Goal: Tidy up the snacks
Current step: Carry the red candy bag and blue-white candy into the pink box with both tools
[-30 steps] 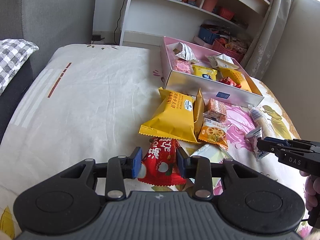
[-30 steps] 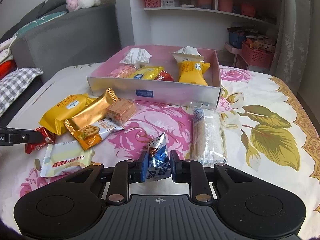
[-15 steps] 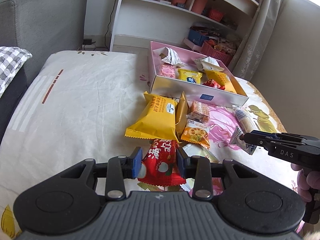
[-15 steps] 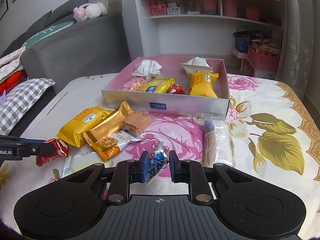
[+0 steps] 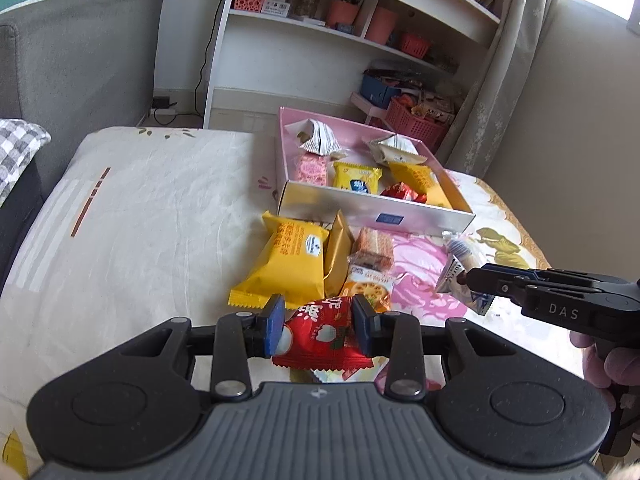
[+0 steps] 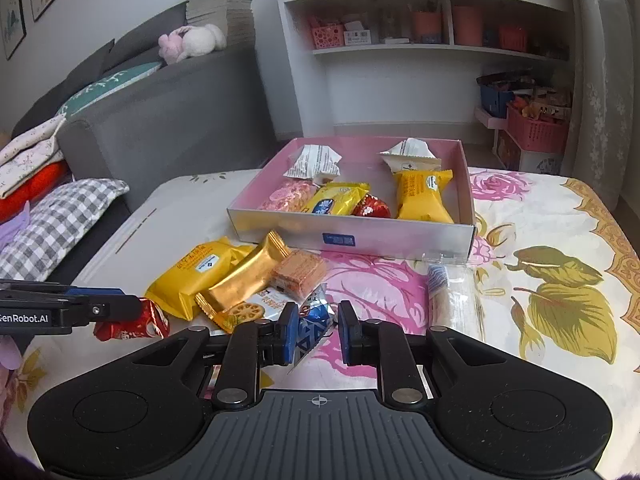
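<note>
— While working outward from the grippers: anything held on the left?

— Yes. Left gripper (image 5: 319, 322) closed partway onto a red packet (image 5: 320, 344), pinched between both pads and apparently raised off the surface (image 5: 140, 220).

— And on the right?

— Right gripper (image 6: 318, 332) narrowed around a blue-and-white packet (image 6: 309, 328). Viewed from the left wrist, pinched at the very tip and hanging clear of the cloth.

— Just ahead of the left gripper?

— Loose snacks, not yet put away. Nearest, a lotus-chip packet (image 5: 368, 288) and a big yellow packet (image 5: 286, 264). Then a gold packet (image 5: 338, 256) leaning on the yellow one's right side, and a wafer packet (image 5: 374, 248) touching the lotus-chip one's far end. Ahead and to the right of the right gripper, a clear biscuit sleeve (image 6: 448, 296) lying flat, its far end near the box corner.

— Farther on?

— Pink-lined box (image 5: 420, 220), ahead of both grippers and just beyond the loose pile. Already loaded: two white wrappers at the back, then pink, yellow and red packets toward the front wall.

— So how far along?

— Roughly halfway, at a guess. Two packets in hand, ready to be carried forward to the box. Five left on the surface after that. Room enough in the box, judging by the bare pink floor showing between the packets.
</note>
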The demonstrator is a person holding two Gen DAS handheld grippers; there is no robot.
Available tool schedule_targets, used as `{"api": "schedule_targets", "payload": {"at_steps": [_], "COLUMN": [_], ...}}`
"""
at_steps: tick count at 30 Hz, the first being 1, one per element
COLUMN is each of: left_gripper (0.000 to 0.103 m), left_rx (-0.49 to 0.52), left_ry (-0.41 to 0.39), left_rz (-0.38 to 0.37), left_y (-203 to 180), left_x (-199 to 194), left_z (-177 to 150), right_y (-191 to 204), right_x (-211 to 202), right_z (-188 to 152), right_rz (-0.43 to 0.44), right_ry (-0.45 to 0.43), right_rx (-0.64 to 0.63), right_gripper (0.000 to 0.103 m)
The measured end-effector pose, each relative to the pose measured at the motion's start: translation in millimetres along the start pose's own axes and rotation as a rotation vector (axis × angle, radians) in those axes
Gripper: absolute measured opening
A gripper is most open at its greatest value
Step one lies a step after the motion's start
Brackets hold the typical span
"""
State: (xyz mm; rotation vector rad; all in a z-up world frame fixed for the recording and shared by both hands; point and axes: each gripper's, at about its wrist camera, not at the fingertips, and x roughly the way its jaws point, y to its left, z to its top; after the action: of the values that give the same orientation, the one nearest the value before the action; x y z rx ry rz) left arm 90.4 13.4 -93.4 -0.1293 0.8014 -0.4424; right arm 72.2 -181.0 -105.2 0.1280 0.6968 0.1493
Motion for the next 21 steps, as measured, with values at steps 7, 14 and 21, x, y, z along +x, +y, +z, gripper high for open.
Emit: {"api": "schedule_targets", "payload": {"at_steps": [7,14,21], "left_gripper": [0.033,0.033,0.033], "left_rx": [-0.011,-0.024,-0.060], "left_ry": [-0.043,-0.080,-0.104], "left_rz": [-0.001,-0.012,-0.018], "left_y": [-6,-19,-30], "left_x": [3,11,27], "left_z": [14,30,45], "right_y": [1,-3,-8], "right_x": [-1,6,21], "right_z": [15,33,50], "right_rz": [0.008,0.012,-0.005], "right_ry": [-0.040,-0.079,-0.110], "right_rx": [0.036,0.102,0.150], "right_gripper": [0.019,0.019,0.019]}}
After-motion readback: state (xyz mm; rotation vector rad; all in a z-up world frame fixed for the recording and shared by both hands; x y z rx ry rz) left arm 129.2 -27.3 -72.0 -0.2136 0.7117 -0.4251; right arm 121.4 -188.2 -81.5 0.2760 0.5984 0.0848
